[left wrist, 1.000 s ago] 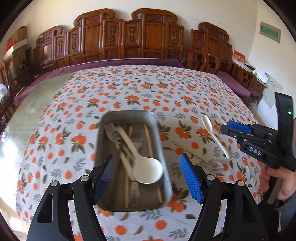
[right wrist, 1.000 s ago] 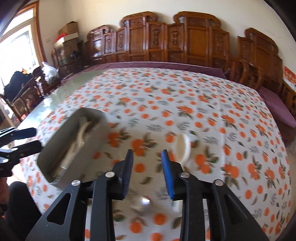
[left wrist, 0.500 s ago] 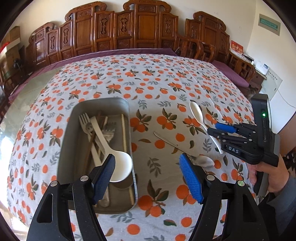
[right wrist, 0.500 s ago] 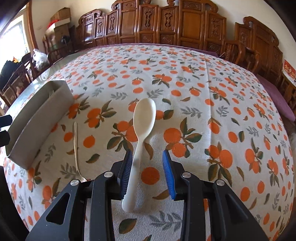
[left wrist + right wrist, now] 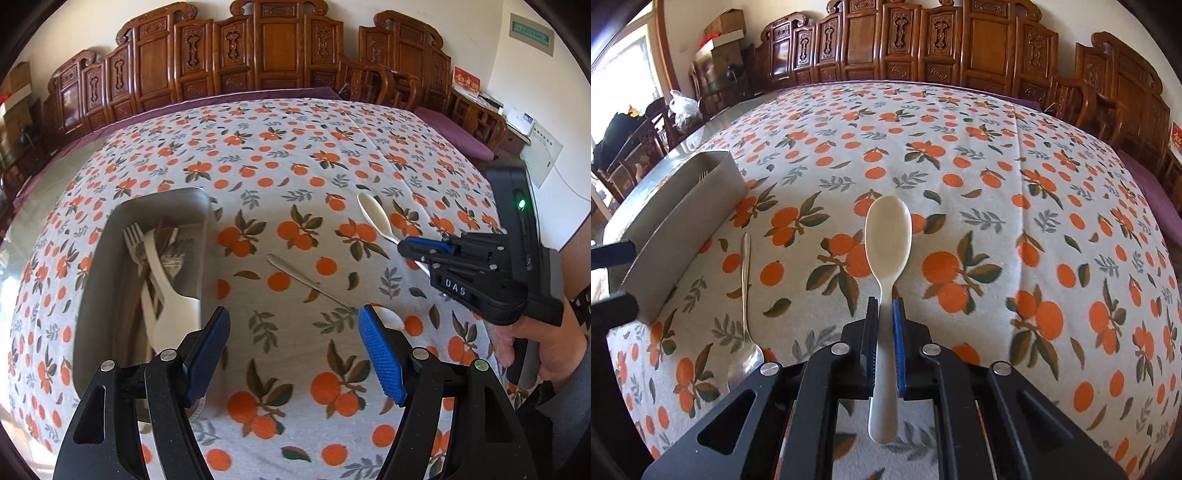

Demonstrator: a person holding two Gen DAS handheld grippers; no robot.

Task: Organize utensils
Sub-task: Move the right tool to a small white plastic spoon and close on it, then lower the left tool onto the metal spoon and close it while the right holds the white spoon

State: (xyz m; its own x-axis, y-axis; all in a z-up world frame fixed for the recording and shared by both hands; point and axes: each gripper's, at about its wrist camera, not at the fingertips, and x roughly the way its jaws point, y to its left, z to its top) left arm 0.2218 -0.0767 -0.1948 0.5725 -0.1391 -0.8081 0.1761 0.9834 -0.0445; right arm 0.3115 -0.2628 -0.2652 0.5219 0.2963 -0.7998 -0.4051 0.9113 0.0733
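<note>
**Right now: white spoon pinched at the handle**

Squarely between the blue pads of the right gripper (image 5: 884,314) sits the handle of the white spoon (image 5: 888,236), the pads pressed against it from both sides. Its oval bowl points away from the gripper over the tablecloth (image 5: 997,155), and the handle's rounded tail sticks out behind the pads. The spoon looks smooth, matte and cream-toned, like plastic or ceramic; which one cannot be told.

Left of the white spoon lies a metal spoon (image 5: 745,306), thin-stemmed and shiny, flat on the cloth with its bowl toward the camera. Farther left of the white spoon stands the metal tray (image 5: 683,221), a dull grey rectangular box with rounded corners.

From the left wrist view, the left gripper (image 5: 295,347) hangs with its ribbed blue pads spread wide, holding nothing. The tray (image 5: 94,280) holds forks (image 5: 135,236), brown wooden chopsticks and a second pale spoon (image 5: 166,288). The cloth is soft, printed with oranges and leaves.
</note>
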